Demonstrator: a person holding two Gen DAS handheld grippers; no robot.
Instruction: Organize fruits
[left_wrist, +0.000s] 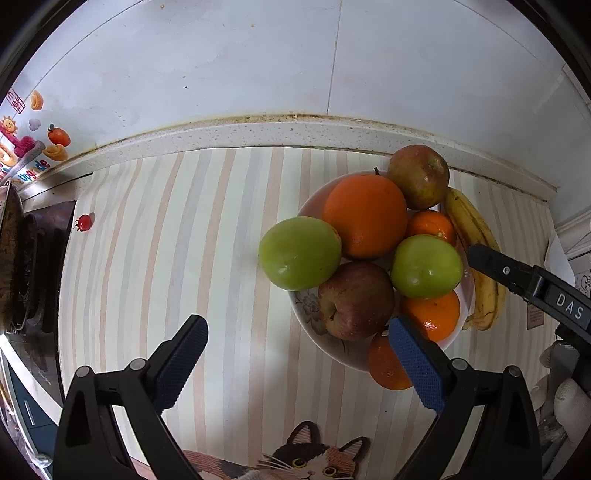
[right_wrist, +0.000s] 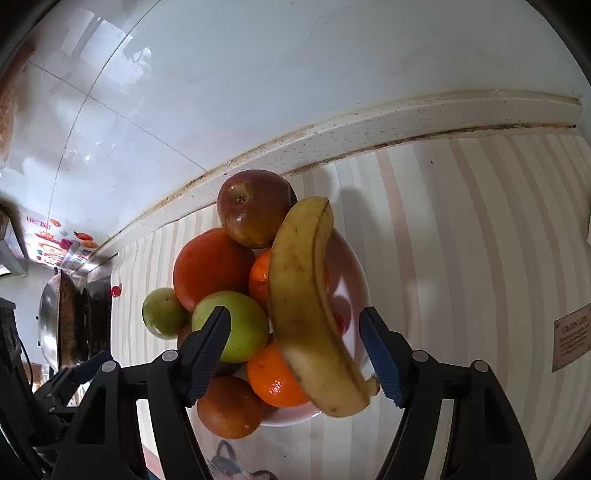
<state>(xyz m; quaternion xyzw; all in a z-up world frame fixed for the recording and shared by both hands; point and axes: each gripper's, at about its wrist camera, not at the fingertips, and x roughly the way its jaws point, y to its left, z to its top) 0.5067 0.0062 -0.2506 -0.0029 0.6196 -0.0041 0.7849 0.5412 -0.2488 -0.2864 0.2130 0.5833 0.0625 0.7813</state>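
Note:
A white floral bowl (left_wrist: 314, 325) on the striped mat is heaped with fruit: a big orange (left_wrist: 365, 216), two green apples (left_wrist: 300, 252), red apples (left_wrist: 356, 300), small oranges (left_wrist: 432, 314) and a banana (left_wrist: 476, 254) on its right rim. One orange (left_wrist: 386, 363) lies outside, against the bowl's near side. My left gripper (left_wrist: 297, 334) is open and empty, just short of the bowl. My right gripper (right_wrist: 295, 325) is open, its jaws either side of the banana (right_wrist: 306, 306) above the bowl (right_wrist: 351, 273), not touching it.
A cherry tomato (left_wrist: 84, 222) lies at the mat's left edge beside a stove with a wok (left_wrist: 11, 258). The tiled wall and counter ledge (left_wrist: 295, 129) run behind the bowl. A cat picture (left_wrist: 314, 458) is on the mat's near edge.

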